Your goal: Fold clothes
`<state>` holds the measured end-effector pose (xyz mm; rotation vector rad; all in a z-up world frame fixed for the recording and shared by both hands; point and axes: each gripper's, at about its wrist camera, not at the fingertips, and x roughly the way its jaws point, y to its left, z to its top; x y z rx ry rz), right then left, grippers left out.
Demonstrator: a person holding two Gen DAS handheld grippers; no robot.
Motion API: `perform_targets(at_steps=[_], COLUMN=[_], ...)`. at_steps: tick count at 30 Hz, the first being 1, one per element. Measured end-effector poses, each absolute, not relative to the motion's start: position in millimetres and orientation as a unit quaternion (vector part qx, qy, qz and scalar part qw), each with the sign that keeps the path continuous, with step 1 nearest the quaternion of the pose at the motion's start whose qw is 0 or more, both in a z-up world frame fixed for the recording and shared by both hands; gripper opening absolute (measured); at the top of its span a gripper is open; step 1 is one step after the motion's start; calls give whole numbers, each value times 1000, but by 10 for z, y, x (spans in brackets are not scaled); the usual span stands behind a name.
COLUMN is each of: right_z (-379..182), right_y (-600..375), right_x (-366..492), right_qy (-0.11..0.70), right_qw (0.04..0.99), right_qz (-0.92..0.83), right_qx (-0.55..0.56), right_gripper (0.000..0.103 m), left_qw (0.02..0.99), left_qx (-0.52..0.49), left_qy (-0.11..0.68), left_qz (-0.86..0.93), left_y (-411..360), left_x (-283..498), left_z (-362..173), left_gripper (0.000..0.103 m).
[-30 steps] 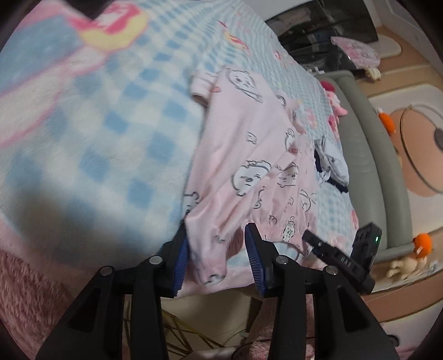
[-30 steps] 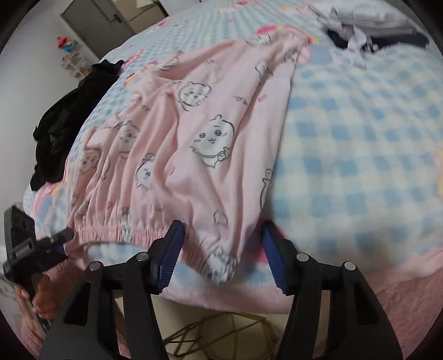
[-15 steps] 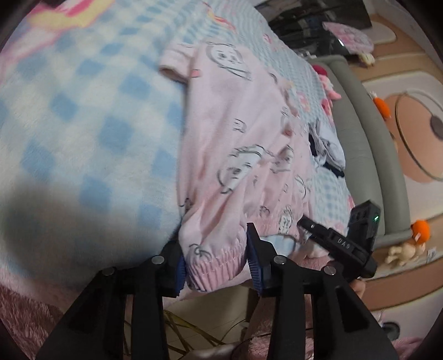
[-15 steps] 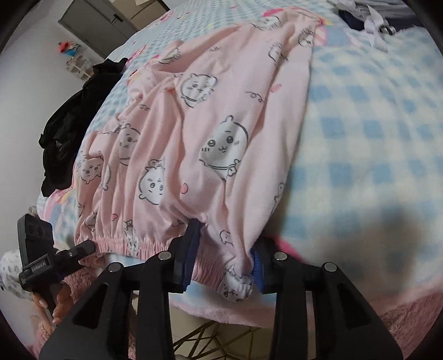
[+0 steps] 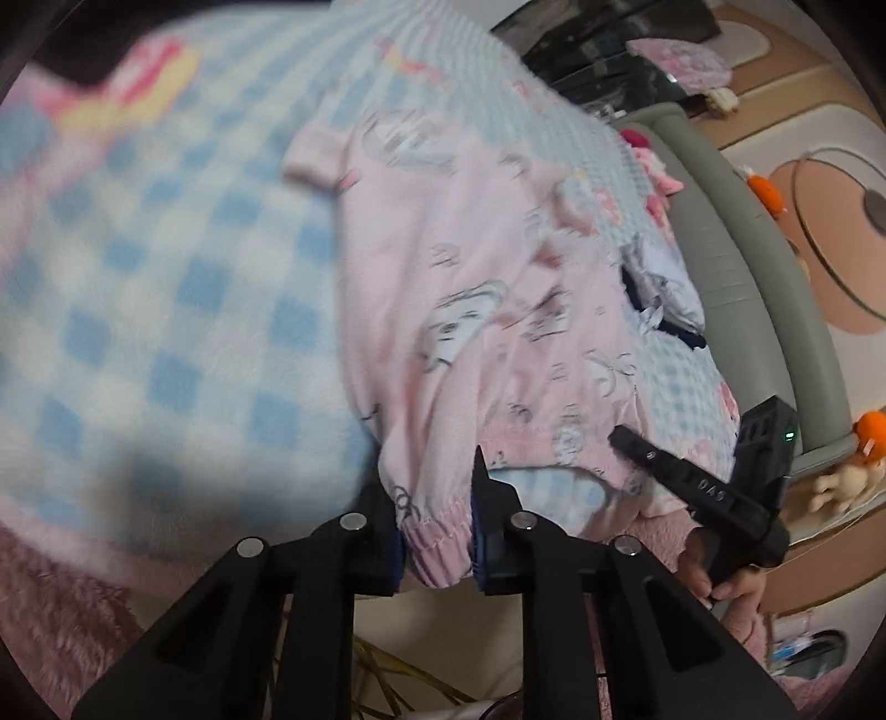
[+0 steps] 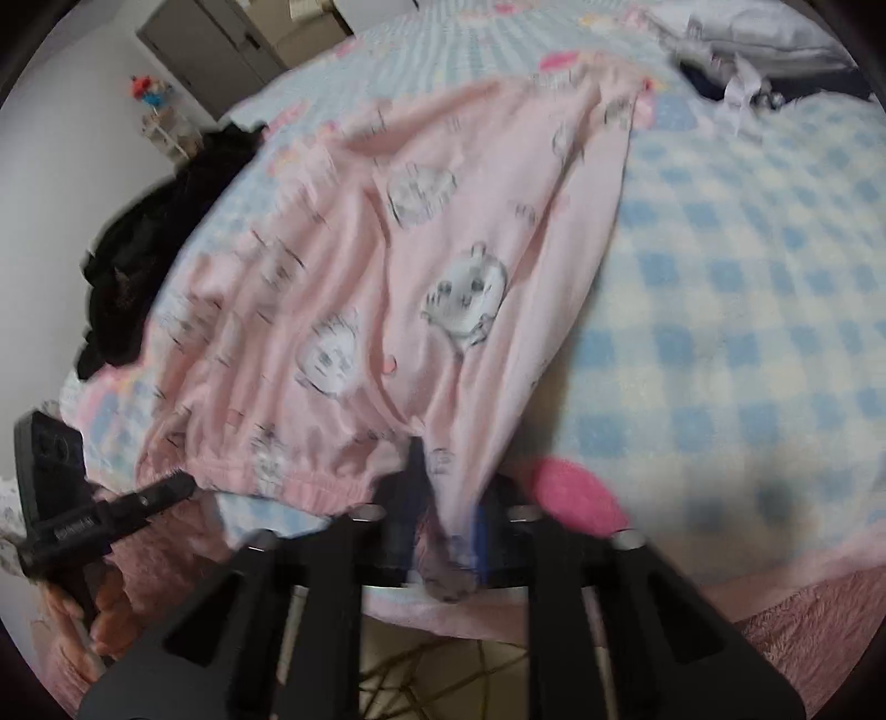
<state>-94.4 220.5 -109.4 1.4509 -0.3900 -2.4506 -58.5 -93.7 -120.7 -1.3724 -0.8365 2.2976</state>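
Pink pajama pants [image 5: 470, 277] printed with cartoon faces lie spread on a blue-and-white checked blanket [image 5: 166, 277]. Their elastic waistband hangs over the near bed edge. My left gripper [image 5: 434, 531] is closing its jaws on one waistband corner, and the blue pads press the bunched cloth. The right wrist view shows the same pants [image 6: 415, 277], with my right gripper [image 6: 448, 531] shut on the other waistband corner. Each gripper shows in the other's view: the right gripper [image 5: 692, 487] at the right, the left gripper [image 6: 138, 498] at the left. The waistband sags between them.
A black garment [image 6: 138, 266] lies heaped at the bed's left side. Folded grey and navy clothes [image 6: 775, 50] sit at the far right of the blanket [image 6: 747, 277]. A grey padded bed frame [image 5: 747, 277] runs along the far side, with small toys [image 5: 869, 437] beyond it.
Both grippers went from open around the waistband to closed on it. The waistband corners have lifted a little and the cloth now bunches between the pads.
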Motion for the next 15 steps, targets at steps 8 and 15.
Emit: perform_targets(at_steps=[8,15], right_z=[-149,189], right_y=[2347,2548], right_x=[-760,-537], right_qy=[-143,-170], right_qw=[154,171], right_qz=[-902,-904], right_qx=[376,352], right_gripper=[4,4], left_qw=[228,247], left_qx=[-380,-370], left_qy=[-257,-252], left_qz=[859,860], left_y=[-956,-929], left_x=[-461,-481], left_z=[-141,77], left_gripper=[17,17])
